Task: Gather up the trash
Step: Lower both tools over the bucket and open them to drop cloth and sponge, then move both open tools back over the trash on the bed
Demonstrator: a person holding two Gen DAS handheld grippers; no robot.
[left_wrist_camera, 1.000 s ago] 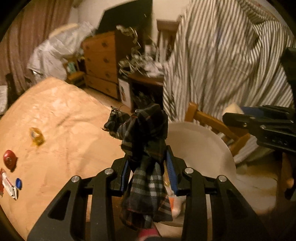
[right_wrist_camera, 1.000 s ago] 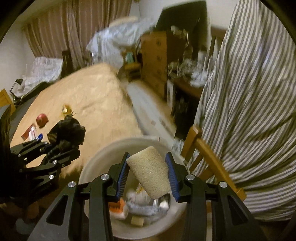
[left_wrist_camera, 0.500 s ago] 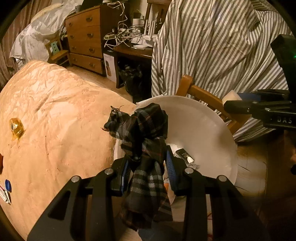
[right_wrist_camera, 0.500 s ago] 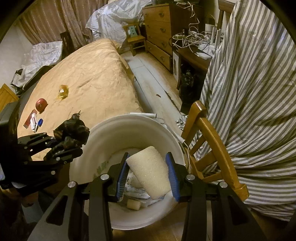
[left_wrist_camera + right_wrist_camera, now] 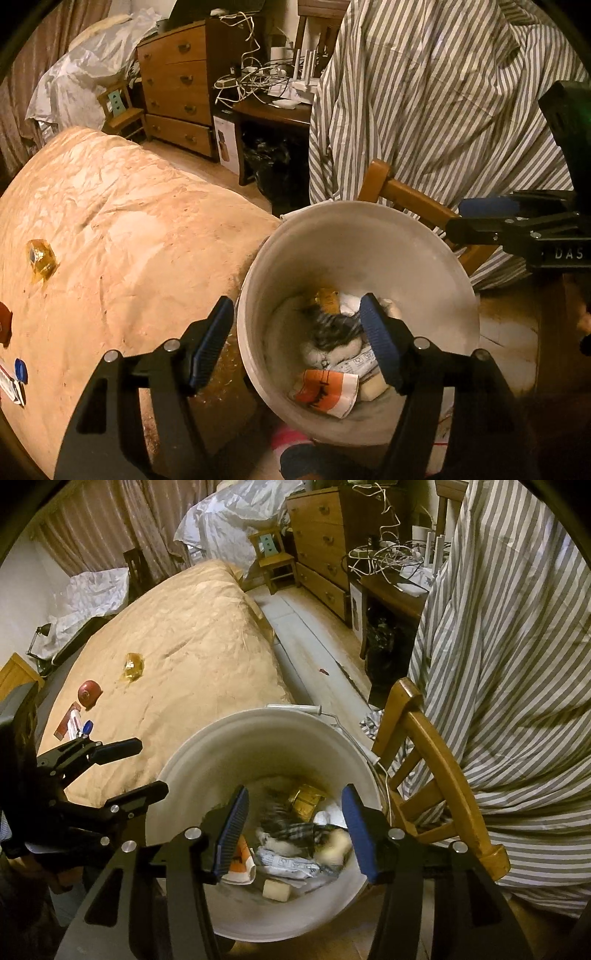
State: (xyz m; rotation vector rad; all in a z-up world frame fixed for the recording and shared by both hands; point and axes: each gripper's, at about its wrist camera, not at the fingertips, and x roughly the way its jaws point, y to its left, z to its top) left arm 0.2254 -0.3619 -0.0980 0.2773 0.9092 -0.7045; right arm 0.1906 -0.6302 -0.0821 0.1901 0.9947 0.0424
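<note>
Both grippers — left gripper (image 5: 297,341), right gripper (image 5: 293,834) — have just been opening, empty over the white bucket (image 5: 229,746); best lift straight clear before reaching for the bed's far wrappers.

white bucket (image 5: 424,266) | plaid cloth (image 5: 295,829) | tan bedspread (image 5: 192,638)

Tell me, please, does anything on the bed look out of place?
Yes. Several small things lie loose on the tan bedcover: a yellow wrapper, a red round object and a small packet with a blue cap. They look like litter not yet in the white bucket.
</note>
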